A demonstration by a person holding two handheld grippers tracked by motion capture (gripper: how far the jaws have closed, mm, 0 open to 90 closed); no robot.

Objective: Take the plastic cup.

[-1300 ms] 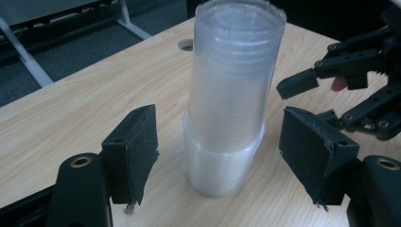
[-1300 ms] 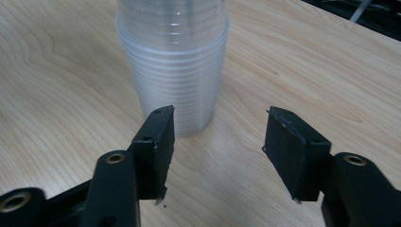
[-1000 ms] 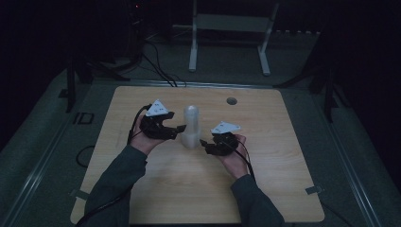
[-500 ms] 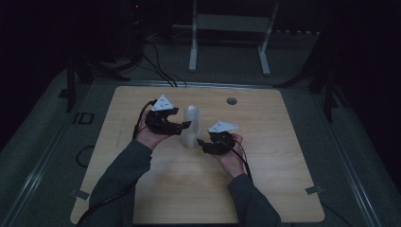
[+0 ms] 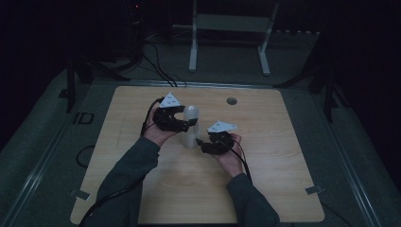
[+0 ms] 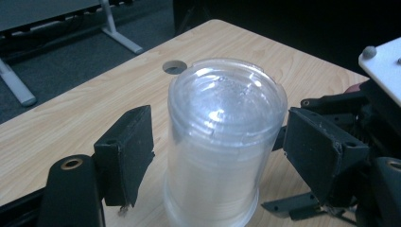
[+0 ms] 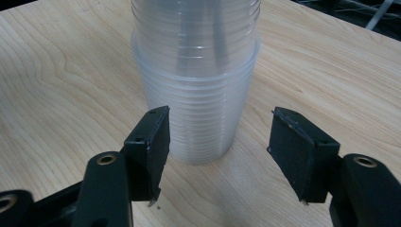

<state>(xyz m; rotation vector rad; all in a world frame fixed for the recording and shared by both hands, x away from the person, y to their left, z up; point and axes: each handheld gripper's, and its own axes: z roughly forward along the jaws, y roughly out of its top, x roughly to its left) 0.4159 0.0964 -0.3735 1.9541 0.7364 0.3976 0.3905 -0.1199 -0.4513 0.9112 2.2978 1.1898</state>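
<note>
spanning most of the frame: wooden table [image 5: 265, 189], small round hole [image 5: 231, 100] near its far edge. stack of clear plastic cups [image 5: 191, 126], upside down, stands upright just off the table's middle, toward the far edge. left gripper [image 5: 185, 124] straddles the stack's top, jaws just opened, gaps both sides, released. right gripper [image 5: 202, 144] sits low at the stack's base, jaws apart, not touching it.

A pale wood-grain surface [image 5: 265, 189] with rounded corners — a round cable hole [image 5: 231, 100] sits near its far edge. Beyond it, on the dark grey floor [image 5: 42, 142], stands a white metal frame [image 5: 228, 23] — black cables [image 5: 158, 61] trail on the floor to its left.
</note>
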